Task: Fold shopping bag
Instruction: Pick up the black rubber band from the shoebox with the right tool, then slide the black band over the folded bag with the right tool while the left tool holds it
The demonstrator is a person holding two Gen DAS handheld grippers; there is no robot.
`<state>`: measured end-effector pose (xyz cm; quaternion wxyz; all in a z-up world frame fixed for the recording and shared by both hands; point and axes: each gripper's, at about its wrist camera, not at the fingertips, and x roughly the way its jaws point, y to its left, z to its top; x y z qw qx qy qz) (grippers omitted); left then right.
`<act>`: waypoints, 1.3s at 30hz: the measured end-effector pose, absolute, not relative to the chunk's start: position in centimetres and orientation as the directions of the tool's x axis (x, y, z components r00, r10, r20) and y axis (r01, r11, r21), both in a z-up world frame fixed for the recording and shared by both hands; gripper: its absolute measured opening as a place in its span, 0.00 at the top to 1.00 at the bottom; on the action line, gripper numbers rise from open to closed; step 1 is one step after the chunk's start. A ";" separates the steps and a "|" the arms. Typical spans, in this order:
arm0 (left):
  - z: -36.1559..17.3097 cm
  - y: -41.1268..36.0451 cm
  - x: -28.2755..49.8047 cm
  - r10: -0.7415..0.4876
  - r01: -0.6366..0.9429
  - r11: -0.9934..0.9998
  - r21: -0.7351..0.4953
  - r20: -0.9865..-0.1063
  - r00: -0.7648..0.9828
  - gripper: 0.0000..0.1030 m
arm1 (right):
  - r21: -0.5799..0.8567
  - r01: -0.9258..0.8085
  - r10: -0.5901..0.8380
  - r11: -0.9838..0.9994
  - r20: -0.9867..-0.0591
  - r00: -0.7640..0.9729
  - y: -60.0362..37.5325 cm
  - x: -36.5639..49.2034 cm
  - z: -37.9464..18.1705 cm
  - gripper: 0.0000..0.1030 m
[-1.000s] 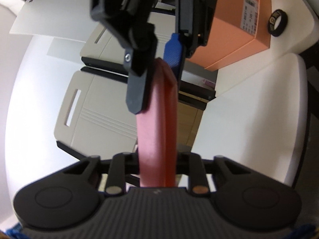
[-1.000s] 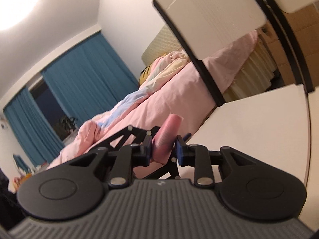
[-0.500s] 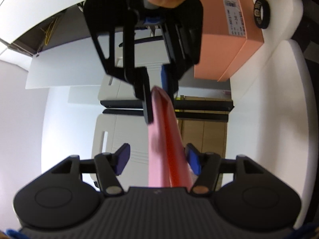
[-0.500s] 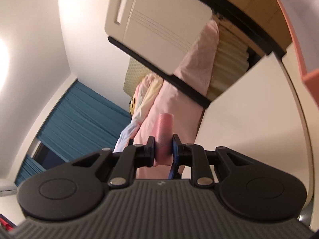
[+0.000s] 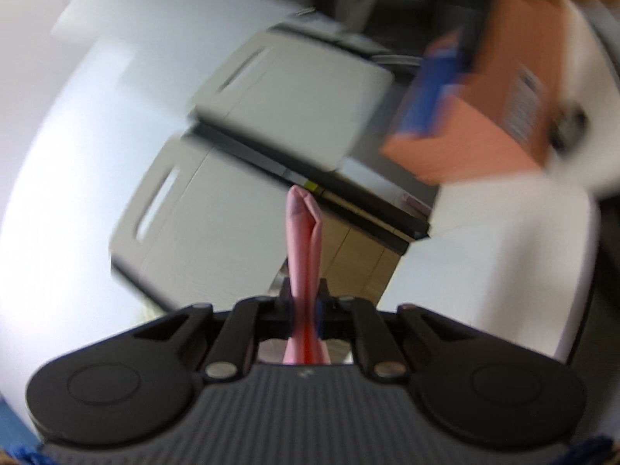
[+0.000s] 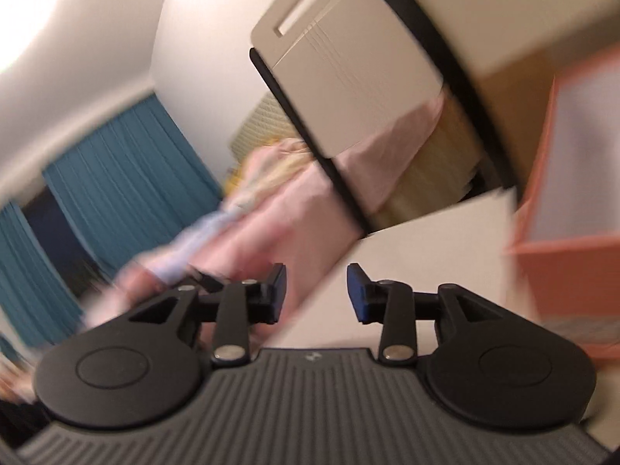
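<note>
The pink shopping bag is folded into a narrow strip that sticks up from between the jaws in the left wrist view. My left gripper is shut on the bag and holds it in the air. My right gripper is open and empty, and the bag does not show in its view. A blurred blue pad of the right gripper shows at the upper right of the left wrist view, away from the bag.
An orange box stands on the white table at the right. Two pale chair backs stand beyond the table edge. The right wrist view shows the box, a bed with pink bedding and blue curtains.
My left gripper has closed on the bag. My right gripper has opened, let go of the bag's far end and moved away to the right. Both views are blurred by motion.
</note>
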<state>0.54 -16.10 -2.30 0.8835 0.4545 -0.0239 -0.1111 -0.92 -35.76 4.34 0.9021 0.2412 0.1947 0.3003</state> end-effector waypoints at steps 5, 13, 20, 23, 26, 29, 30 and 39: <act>2.2 -11.8 -2.1 -0.139 0.230 0.819 0.526 -0.207 0.968 0.87 | 0.356 -0.348 0.474 0.867 -0.377 0.796 -37.7 -2.8 3.1 0.59; -1.8 -9.9 -8.2 -0.210 0.295 0.948 0.121 -0.460 0.863 0.87 | 0.202 -0.140 0.236 0.969 -0.607 0.759 -40.0 -2.1 -0.8 0.60; -7.4 -11.9 -8.3 -0.210 0.354 0.923 0.152 -0.572 0.793 0.83 | 0.120 -0.123 0.172 0.985 -0.671 0.721 -39.4 -1.2 -3.1 0.63; -8.9 -11.9 -7.3 -0.179 0.333 0.930 0.155 -0.601 0.779 0.81 | 0.079 -0.144 0.160 0.986 -0.667 0.728 -38.7 -1.1 -3.2 0.72; -9.8 -11.5 -6.6 -0.155 0.303 0.943 0.137 -0.625 0.765 0.80 | 0.045 -0.170 0.156 0.984 -0.664 0.731 -38.1 -0.9 -3.2 0.90; -9.7 -11.2 -6.2 -0.135 0.277 0.952 0.129 -0.637 0.759 0.78 | 0.057 -0.206 0.193 0.977 -0.649 0.736 -37.4 -0.8 -2.7 0.90; -9.7 -11.1 -6.1 -0.129 0.272 0.954 0.130 -0.640 0.758 0.78 | 0.054 -0.225 0.208 0.973 -0.636 0.743 -37.0 -1.0 -2.3 0.90; -9.5 -11.1 -6.1 -0.066 0.233 0.956 0.178 -0.644 0.762 0.74 | 0.093 -0.622 0.598 0.777 -0.419 0.684 -29.3 -4.0 2.6 0.90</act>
